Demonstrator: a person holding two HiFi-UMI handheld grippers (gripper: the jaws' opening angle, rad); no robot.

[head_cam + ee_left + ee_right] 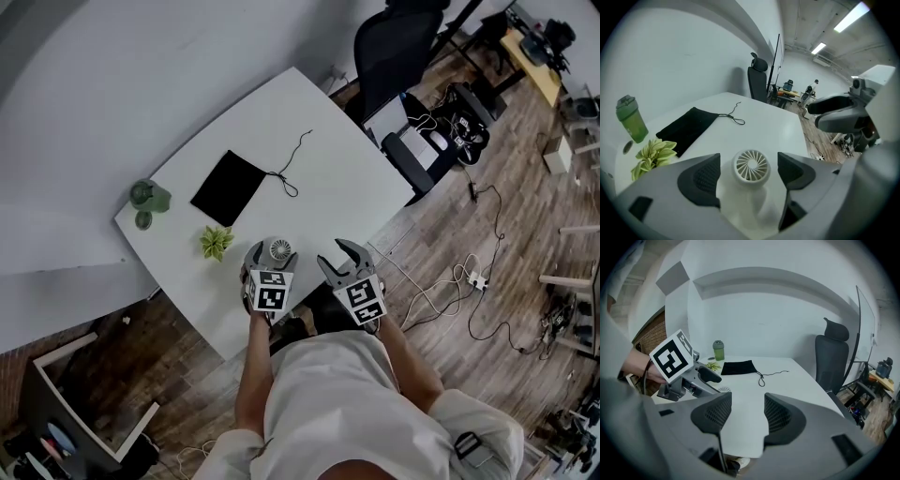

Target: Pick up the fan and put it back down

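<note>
A small white fan (281,249) stands upright on the white table (319,141) near its front edge. In the left gripper view its round grille (751,165) faces the camera, between the two dark pads. My left gripper (272,253) (749,172) is open around the fan, with a gap showing on each side of the fan's head. To its right, my right gripper (342,258) (746,411) hovers open over the table's edge with nothing between its pads. The right gripper view shows the left gripper (701,373) with the fan (724,389) partly hidden beneath it.
A black pouch (228,187) with a drawstring cord lies mid-table. A green bottle (148,195) and its lid (143,219) stand at the far left corner, and a small green plant (217,242) sits left of the fan. An office chair (394,47) stands beyond the table.
</note>
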